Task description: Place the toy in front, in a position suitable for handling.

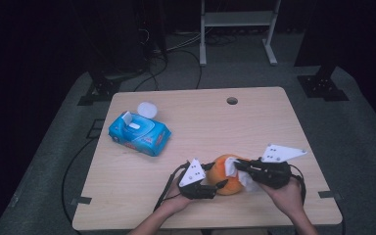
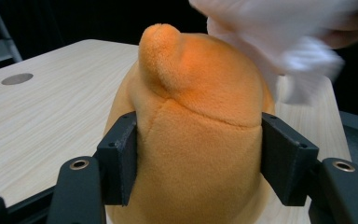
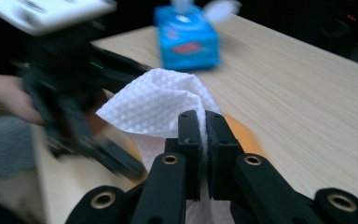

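Note:
An orange plush toy [image 1: 223, 183] [image 2: 196, 116] stands on the wooden table [image 1: 200, 127] near its front edge. My left gripper [image 1: 216, 176] [image 2: 198, 149] is shut on the toy, one pad pressed into each side. My right gripper [image 1: 238, 165] [image 3: 204, 122] comes in from the right, shut on a white textured wipe [image 1: 235, 170] [image 3: 158, 107]. The wipe [image 2: 284, 42] rests against the toy's upper right side. In the right gripper view the toy's orange edge [image 3: 242, 130] shows just behind the jaws, and the left gripper is blurred at the left.
A blue pack of wet wipes [image 1: 139, 133] [image 3: 189, 37] lies at the table's left with its flap up. A small white round object [image 1: 147, 108] sits just behind it. A cable hole [image 1: 232, 101] [image 2: 17, 78] is near the far edge. A white metal frame [image 1: 237, 19] stands beyond the table.

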